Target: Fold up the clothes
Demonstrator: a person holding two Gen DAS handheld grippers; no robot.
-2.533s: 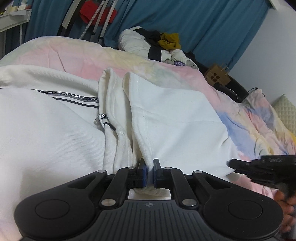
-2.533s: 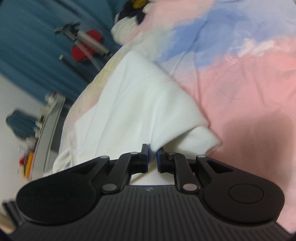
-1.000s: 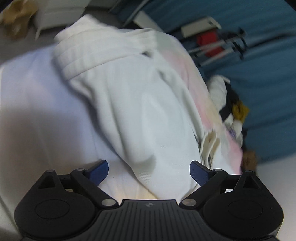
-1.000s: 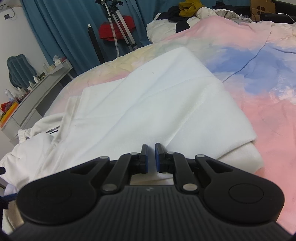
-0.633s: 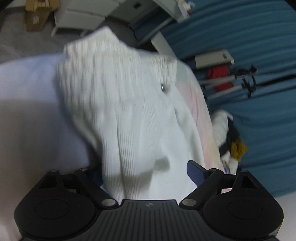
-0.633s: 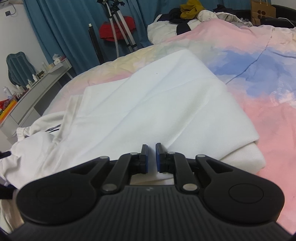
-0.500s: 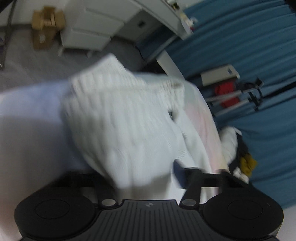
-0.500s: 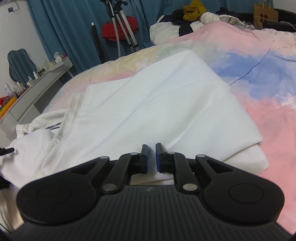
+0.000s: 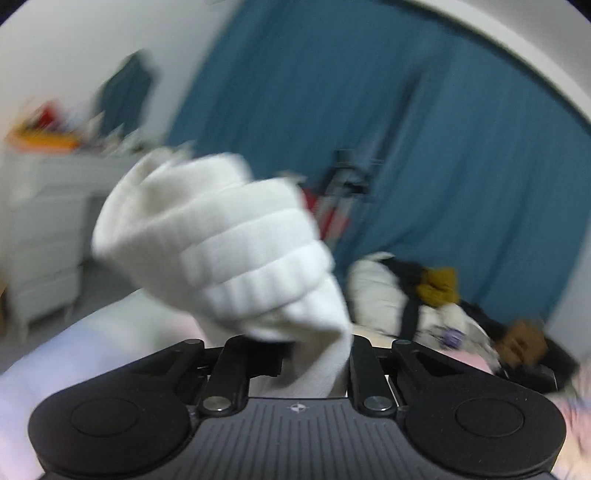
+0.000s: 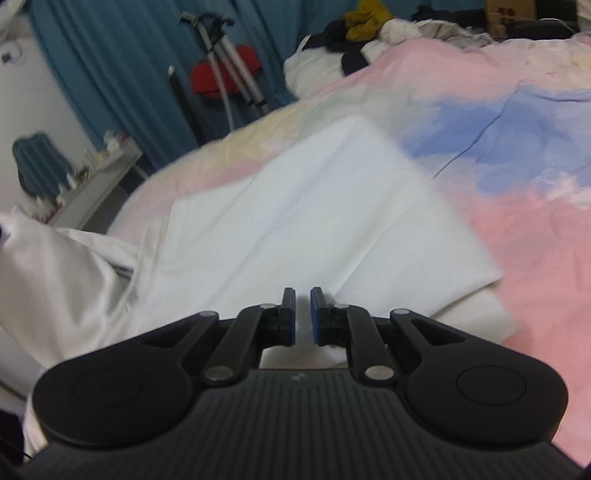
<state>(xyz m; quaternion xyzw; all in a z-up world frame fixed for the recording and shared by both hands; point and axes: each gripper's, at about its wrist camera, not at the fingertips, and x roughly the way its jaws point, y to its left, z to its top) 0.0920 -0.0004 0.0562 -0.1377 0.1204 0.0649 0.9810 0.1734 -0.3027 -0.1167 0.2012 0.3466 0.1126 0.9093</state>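
A white sweatshirt (image 10: 295, 206) lies partly folded on the pink, blue and yellow bedcover (image 10: 535, 258). My right gripper (image 10: 303, 314) sits low at its near edge, jaws nearly together with white cloth between the pads. My left gripper (image 9: 317, 354) is shut on the sweatshirt's ribbed hem (image 9: 229, 251), which it holds bunched up in the air in front of the curtain; the picture is blurred with motion. In the right wrist view that raised part of the sweatshirt (image 10: 55, 277) rises at the far left. The left fingertips are hidden by the cloth.
A pile of clothes (image 10: 369, 29) lies at the bed's far end, seen again as the clothes pile (image 9: 406, 291). A tripod with a red cloth (image 10: 225, 74) stands by the blue curtain (image 9: 443, 147). White drawers (image 9: 40, 236) and a desk are beside the bed.
The left jaws went from wide open to shut on the ribbed hem, then swung up and rolled, lifting it off the bed. The right gripper barely moved.
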